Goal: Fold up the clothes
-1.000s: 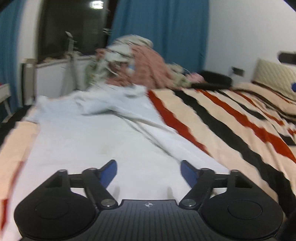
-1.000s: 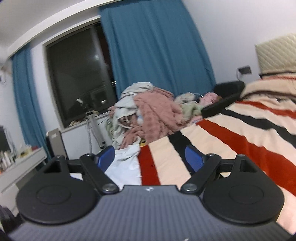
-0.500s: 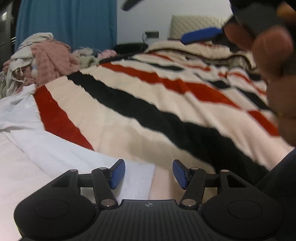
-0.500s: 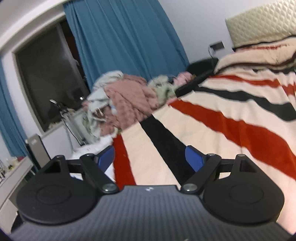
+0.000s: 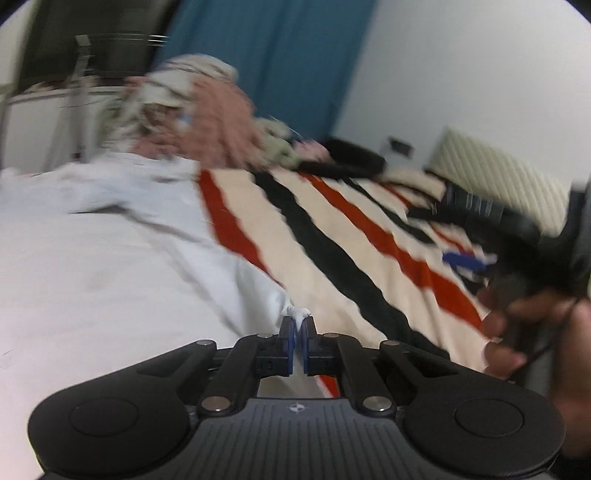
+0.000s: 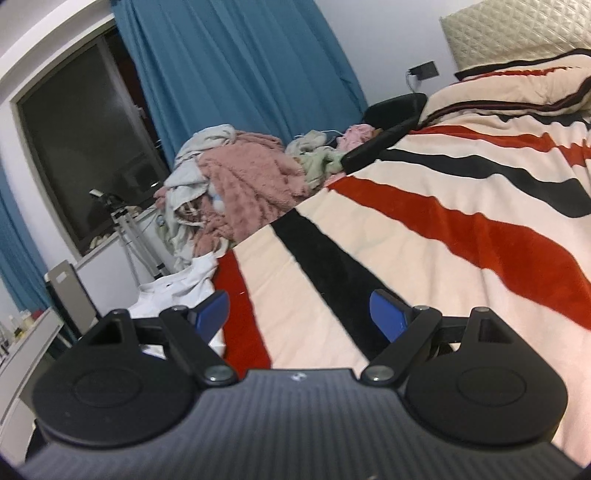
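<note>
A white garment (image 5: 110, 266) lies spread on the left of the striped blanket (image 5: 354, 254); it also shows in the right wrist view (image 6: 177, 284). My left gripper (image 5: 297, 325) is shut on the garment's near right corner, a tuft of white cloth poking out between the blue pads. My right gripper (image 6: 299, 314) is open and empty above the blanket (image 6: 424, 240), right of the garment. It also shows, blurred, at the right of the left wrist view (image 5: 465, 262), held in a hand.
A pile of clothes (image 6: 240, 184) with a pink fleece sits at the far edge of the bed. A black bag (image 6: 391, 110) lies beyond it. Blue curtains (image 6: 236, 74), a window and a tripod (image 6: 136, 236) stand behind. A headboard (image 6: 517, 33) is at the right.
My left gripper has closed on the corner of the white garment after swinging right and back. My right gripper stayed open and dropped closer to the blanket.
</note>
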The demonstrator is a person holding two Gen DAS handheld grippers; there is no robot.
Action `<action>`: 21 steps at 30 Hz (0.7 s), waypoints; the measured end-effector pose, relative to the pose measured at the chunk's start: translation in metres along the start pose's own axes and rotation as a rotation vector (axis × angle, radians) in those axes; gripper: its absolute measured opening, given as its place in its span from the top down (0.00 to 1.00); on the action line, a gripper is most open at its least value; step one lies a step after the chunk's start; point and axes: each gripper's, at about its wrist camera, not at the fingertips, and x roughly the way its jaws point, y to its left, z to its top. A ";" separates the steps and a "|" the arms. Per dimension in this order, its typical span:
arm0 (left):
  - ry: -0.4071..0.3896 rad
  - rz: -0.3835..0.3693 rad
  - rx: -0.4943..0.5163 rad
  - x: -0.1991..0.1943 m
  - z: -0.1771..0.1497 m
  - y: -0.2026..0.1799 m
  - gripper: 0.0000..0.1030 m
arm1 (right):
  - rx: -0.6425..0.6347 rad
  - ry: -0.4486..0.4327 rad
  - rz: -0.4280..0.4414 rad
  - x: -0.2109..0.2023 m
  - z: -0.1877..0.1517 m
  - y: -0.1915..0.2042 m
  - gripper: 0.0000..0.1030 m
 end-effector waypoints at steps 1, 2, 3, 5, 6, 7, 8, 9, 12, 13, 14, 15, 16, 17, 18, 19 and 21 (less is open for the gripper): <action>-0.015 0.015 -0.028 -0.019 0.002 0.010 0.96 | -0.016 0.006 0.009 -0.001 -0.002 0.006 0.18; -0.024 0.031 -0.059 -0.036 0.002 0.020 0.96 | -0.039 0.017 0.028 -0.001 -0.006 0.014 0.18; -0.009 0.050 -0.098 -0.047 -0.004 0.031 0.96 | -0.063 0.029 0.048 -0.001 -0.009 0.022 0.18; 0.045 0.092 -0.176 -0.059 -0.016 0.049 0.96 | -0.110 0.054 0.091 -0.002 -0.016 0.038 0.18; 0.079 0.102 -0.207 -0.061 -0.023 0.056 0.98 | -0.133 0.067 0.115 -0.003 -0.020 0.046 0.18; 0.107 0.117 -0.228 -0.062 -0.028 0.061 0.98 | -0.154 0.081 0.136 -0.004 -0.025 0.053 0.18; 0.122 0.131 -0.241 -0.063 -0.034 0.065 0.98 | -0.174 0.094 0.151 -0.006 -0.029 0.060 0.18; 0.126 0.140 -0.244 -0.064 -0.039 0.067 0.98 | -0.193 0.107 0.165 -0.007 -0.034 0.067 0.18; 0.133 0.159 -0.225 -0.069 -0.042 0.070 0.95 | -0.247 0.136 0.196 -0.010 -0.046 0.085 0.18; 0.131 0.163 -0.216 -0.070 -0.040 0.070 0.89 | -0.264 0.144 0.204 -0.011 -0.050 0.090 0.18; 0.124 0.166 -0.209 -0.070 -0.036 0.071 0.86 | -0.270 0.145 0.211 -0.012 -0.052 0.093 0.18; 0.117 0.169 -0.199 -0.070 -0.032 0.070 0.77 | -0.277 0.146 0.217 -0.012 -0.054 0.096 0.18; 0.107 0.175 -0.178 -0.068 -0.030 0.066 0.65 | -0.283 0.147 0.224 -0.013 -0.056 0.099 0.18; 0.089 0.181 -0.148 -0.070 -0.027 0.063 0.59 | -0.287 0.144 0.228 -0.014 -0.057 0.100 0.18; 0.070 0.189 -0.119 -0.072 -0.023 0.061 0.48 | -0.290 0.141 0.233 -0.015 -0.058 0.102 0.18; 0.045 0.204 -0.093 -0.073 -0.017 0.059 0.36 | -0.291 0.135 0.237 -0.016 -0.058 0.103 0.18; 0.001 0.232 -0.048 -0.076 -0.004 0.055 0.17 | -0.293 0.124 0.243 -0.019 -0.059 0.105 0.18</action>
